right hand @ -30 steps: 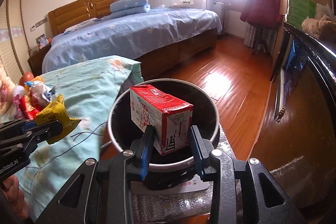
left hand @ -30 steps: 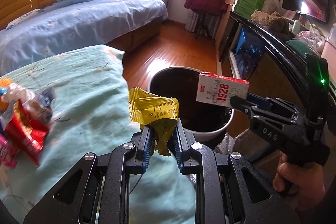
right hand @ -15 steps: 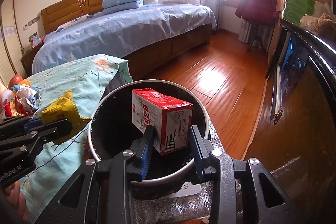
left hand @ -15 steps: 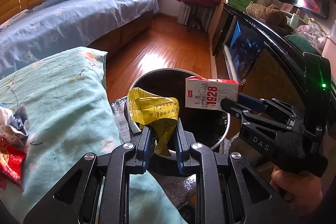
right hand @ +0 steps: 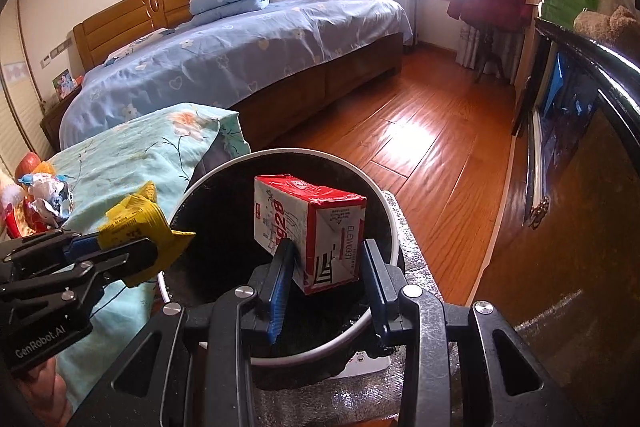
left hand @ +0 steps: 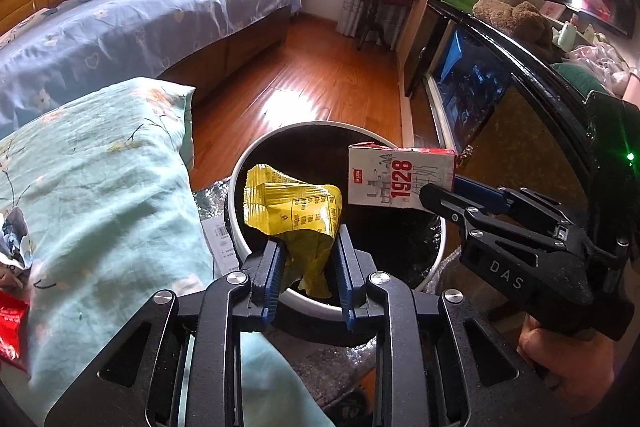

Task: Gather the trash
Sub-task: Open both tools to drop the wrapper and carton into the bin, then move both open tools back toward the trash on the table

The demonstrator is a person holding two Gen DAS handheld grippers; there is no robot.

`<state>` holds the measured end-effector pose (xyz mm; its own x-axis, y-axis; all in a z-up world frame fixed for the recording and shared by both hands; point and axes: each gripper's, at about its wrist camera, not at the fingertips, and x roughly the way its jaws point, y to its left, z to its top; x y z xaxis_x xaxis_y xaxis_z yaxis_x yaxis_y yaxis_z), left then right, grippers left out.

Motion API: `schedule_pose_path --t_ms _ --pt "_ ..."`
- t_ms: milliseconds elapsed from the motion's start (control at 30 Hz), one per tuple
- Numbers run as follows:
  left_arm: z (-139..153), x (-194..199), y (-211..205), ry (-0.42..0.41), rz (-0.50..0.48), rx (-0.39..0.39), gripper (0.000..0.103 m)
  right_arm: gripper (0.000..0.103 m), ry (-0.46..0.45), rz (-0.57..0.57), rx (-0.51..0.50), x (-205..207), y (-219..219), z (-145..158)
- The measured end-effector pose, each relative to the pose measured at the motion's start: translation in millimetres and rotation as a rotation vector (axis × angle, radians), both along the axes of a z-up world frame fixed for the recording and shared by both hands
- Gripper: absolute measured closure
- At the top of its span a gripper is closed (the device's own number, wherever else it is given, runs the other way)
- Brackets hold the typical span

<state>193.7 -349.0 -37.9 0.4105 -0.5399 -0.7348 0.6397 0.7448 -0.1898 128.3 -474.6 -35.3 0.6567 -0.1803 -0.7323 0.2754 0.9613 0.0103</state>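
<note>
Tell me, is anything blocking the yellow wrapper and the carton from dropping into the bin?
Nothing visible. The wrapper in the left gripper and the carton in the right gripper both hang over the bin, whose mouth is open beneath them.

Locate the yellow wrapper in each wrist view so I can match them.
Left wrist: yellow wrapper at centre, between this gripper's fingers, over the bin.
Right wrist: yellow wrapper at left, in the other gripper, at the bin's left rim.
Shared landmark: white-rimmed bin.
</note>
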Motion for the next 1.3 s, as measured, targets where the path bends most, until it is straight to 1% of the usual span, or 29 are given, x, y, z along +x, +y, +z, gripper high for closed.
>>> schedule_pose_path --t_ms 100,167,233,267,333,367,400,467,600,667,700,767,900,967,1033,1133,1300 --pt "-1.9 2.0 -1.7 0.003 0.002 0.003 0.082 0.068 0.002 0.002 0.001 0.8 -0.4 -0.2" --pt "-2.7 2.9 -2.8 0.005 0.003 0.006 0.076 0.069 0.006 -0.004 -0.001 1.8 -1.3 -1.0" --pt "-3.2 3.7 -3.9 0.008 0.005 0.012 0.058 0.069 0.009 -0.008 0.008 3.4 -2.8 -1.6" --pt "-2.6 2.6 -3.3 0.002 0.009 0.014 0.053 0.068 0.008 -0.009 0.023 3.6 -4.2 -1.8" --pt "-1.2 0.2 1.6 -0.013 0.025 0.021 0.031 0.067 0.000 -0.006 0.035 3.8 -3.9 -0.8" --pt "-0.4 -1.2 5.6 -0.017 0.036 0.019 0.029 0.066 -0.007 -0.002 0.034 2.6 -2.5 0.3" --pt "0.1 -2.9 11.2 -0.018 0.045 0.013 0.028 0.065 -0.012 -0.001 0.033 1.0 -1.1 1.1" --pt "-0.7 -4.5 22.4 -0.009 0.063 0.006 0.028 0.057 -0.028 0.006 0.043 -2.8 3.4 3.4" --pt "-3.1 -12.2 52.6 0.016 0.115 -0.031 0.028 0.049 -0.053 0.015 0.066 -9.0 16.7 5.9" --pt "-3.0 -18.4 69.2 0.007 0.141 -0.038 0.028 0.040 -0.070 0.022 0.080 -13.9 25.3 6.3" --pt "-2.5 -22.5 78.8 -0.004 0.158 -0.038 0.028 0.039 -0.076 0.024 0.085 -15.7 28.5 6.8" --pt "-1.5 -26.9 96.0 -0.020 0.191 -0.036 0.028 0.031 -0.089 0.036 0.097 -20.1 39.3 7.5" --pt "-3.1 -36.3 136.1 -0.039 0.262 -0.024 0.028 0.023 -0.102 0.067 0.135 -25.1 61.6 7.7" --pt "-4.4 -39.1 152.7 -0.036 0.296 -0.025 0.028 0.017 -0.102 0.092 0.159 -26.7 75.0 7.0" --pt "-6.3 -42.5 172.5 -0.033 0.333 -0.026 0.028 0.015 -0.105 0.108 0.181 -28.0 86.8 6.7" --pt "-9.1 -46.6 196.4 -0.031 0.370 -0.028 0.028 0.014 -0.116 0.135 0.202 -30.2 105.7 7.2" --pt "-17.4 -53.7 233.8 -0.018 0.437 -0.025 0.028 0.014 -0.112 0.199 0.208 -30.2 141.3 5.6"
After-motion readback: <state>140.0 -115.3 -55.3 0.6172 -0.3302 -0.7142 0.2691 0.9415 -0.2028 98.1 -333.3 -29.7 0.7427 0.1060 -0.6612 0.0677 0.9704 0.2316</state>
